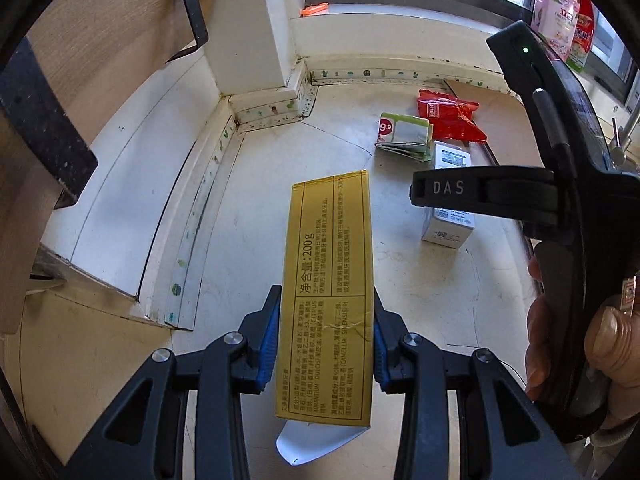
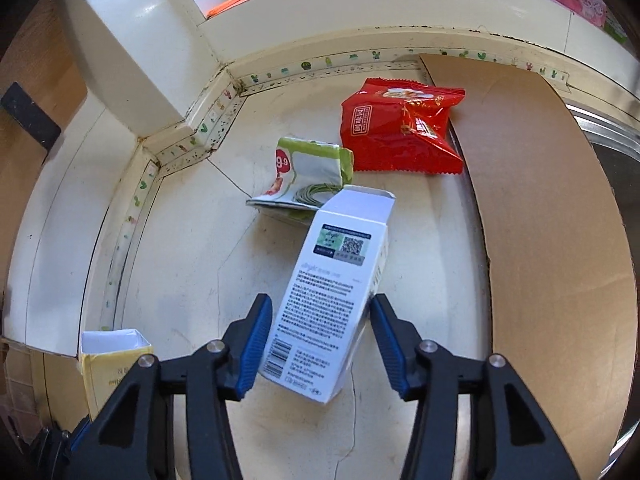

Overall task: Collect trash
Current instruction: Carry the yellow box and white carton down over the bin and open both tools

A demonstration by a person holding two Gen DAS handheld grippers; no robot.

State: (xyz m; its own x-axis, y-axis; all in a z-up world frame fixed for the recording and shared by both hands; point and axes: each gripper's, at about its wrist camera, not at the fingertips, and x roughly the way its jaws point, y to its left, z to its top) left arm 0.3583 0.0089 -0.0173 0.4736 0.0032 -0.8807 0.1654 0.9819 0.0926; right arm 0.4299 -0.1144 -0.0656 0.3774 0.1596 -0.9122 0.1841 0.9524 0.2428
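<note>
A long yellow carton [image 1: 328, 260] with printed text is clamped between the blue pads of my left gripper [image 1: 326, 296], which is shut on it; its open white end [image 2: 112, 364] shows at the lower left of the right wrist view. My right gripper [image 2: 320, 304] is shut on a white box [image 2: 340, 272] that stands tilted over the cream counter [image 2: 180, 260], with a pad against each of its sides. The same white box [image 1: 448, 224] shows in the left wrist view below one of the right gripper's black fingers [image 1: 448, 190]. A person's hand [image 1: 536, 340] holds that gripper.
Behind the white box lie a red snack bag [image 2: 400, 132] and a crumpled green-and-white packet [image 2: 312, 172]. A brown cardboard sheet [image 2: 540, 200] covers the counter's right side. A tiled wall corner and window sill bound the back; a faucet [image 1: 624, 132] stands at the right.
</note>
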